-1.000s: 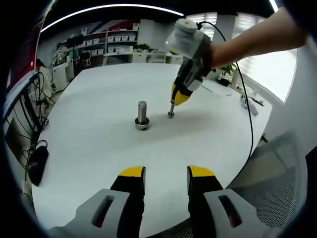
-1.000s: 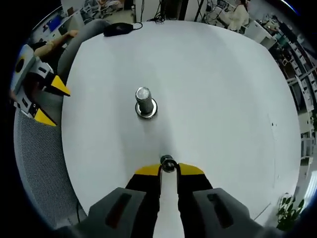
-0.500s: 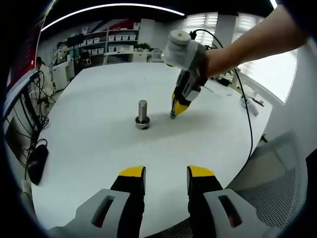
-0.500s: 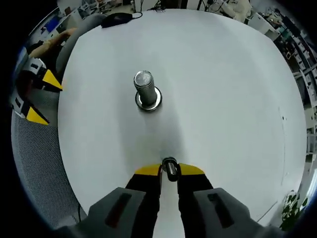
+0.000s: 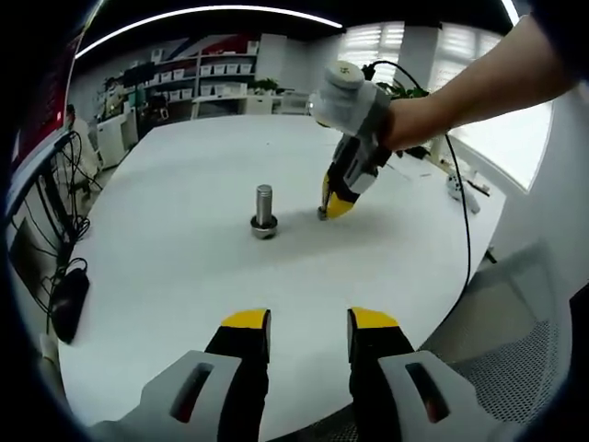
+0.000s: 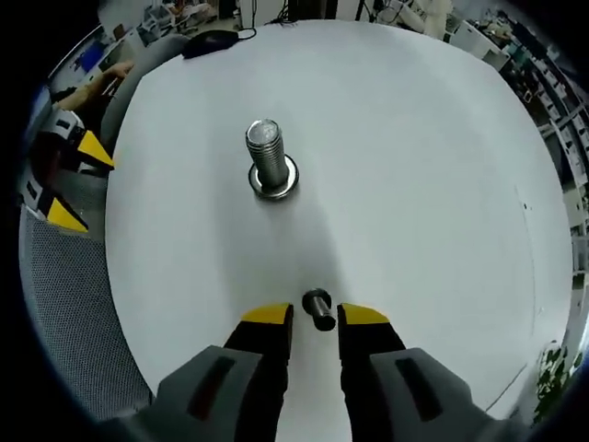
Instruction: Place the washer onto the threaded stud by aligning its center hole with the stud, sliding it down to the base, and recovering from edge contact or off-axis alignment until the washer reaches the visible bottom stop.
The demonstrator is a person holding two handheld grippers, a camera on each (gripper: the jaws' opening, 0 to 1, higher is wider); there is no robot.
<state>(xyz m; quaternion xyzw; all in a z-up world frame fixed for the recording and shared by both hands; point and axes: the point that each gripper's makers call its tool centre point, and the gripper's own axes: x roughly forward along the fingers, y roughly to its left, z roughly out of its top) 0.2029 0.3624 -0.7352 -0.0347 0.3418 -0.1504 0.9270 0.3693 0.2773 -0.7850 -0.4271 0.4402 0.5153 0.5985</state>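
Note:
The threaded stud (image 5: 264, 205) stands upright on its round base in the middle of the white table (image 5: 166, 239); it is the stud (image 6: 264, 158) ahead of my right jaws. A small dark metal piece (image 6: 318, 309), seemingly the washer, lies on the table between my right gripper's (image 6: 315, 317) yellow tips, with a gap on each side. That gripper is open. From the left gripper view, the right gripper (image 5: 324, 210) points down at the table right of the stud. My left gripper (image 5: 309, 322) is open and holds nothing, well back from the stud.
A black mouse (image 6: 210, 41) and cables lie at the table's far end. A grey mesh chair (image 6: 78, 304) stands at the table edge, near the left gripper (image 6: 72, 181). A person's arm (image 5: 479, 83) reaches in from the right. Shelves line the back wall.
My right jaws have spread apart and let go of the small metal piece, which now rests on the table between them. The left gripper has stayed still.

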